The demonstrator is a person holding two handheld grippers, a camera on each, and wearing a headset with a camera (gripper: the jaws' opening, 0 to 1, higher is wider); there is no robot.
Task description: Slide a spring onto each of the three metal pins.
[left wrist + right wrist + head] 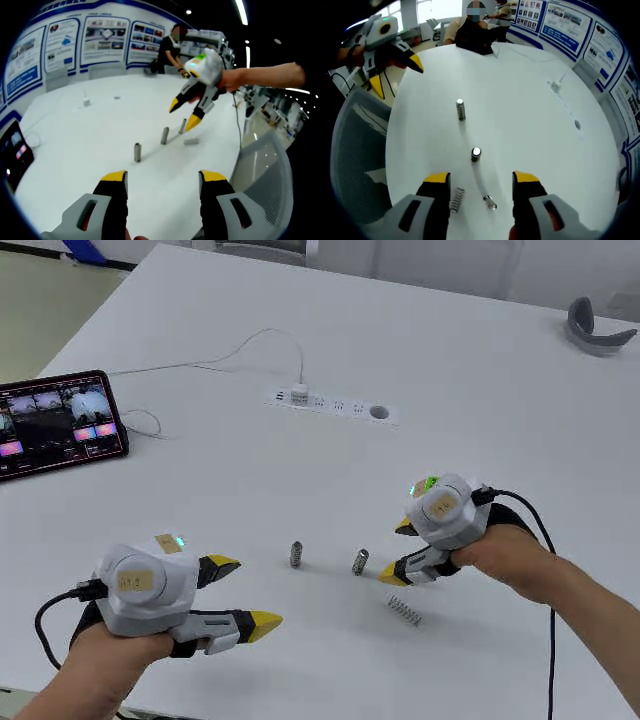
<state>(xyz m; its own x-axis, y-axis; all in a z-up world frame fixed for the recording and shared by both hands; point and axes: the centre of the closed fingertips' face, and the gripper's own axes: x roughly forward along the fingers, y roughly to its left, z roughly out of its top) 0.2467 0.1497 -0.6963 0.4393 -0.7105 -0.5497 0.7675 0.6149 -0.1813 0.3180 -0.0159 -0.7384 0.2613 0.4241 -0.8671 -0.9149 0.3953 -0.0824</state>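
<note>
Two short metal pins stand on the white table (300, 470); the left pin (296, 554) and the middle pin (360, 561) both look ribbed, as with a spring around each. A loose spring (404, 610) lies flat near the right hand. In the right gripper view a third pin (490, 202) stands low between the jaws, beside the loose spring (456, 198). My right gripper (397, 553) is open, just right of the middle pin. My left gripper (243, 592) is open with nothing in it, left of the pins (137, 152).
A tablet (55, 425) lies at the left edge. A white power strip (330, 405) with a plugged cable sits mid-table, and a grey curved object (598, 330) at the far right. A mesh chair (355, 150) stands at the table's near edge. People (475, 30) are at the far side.
</note>
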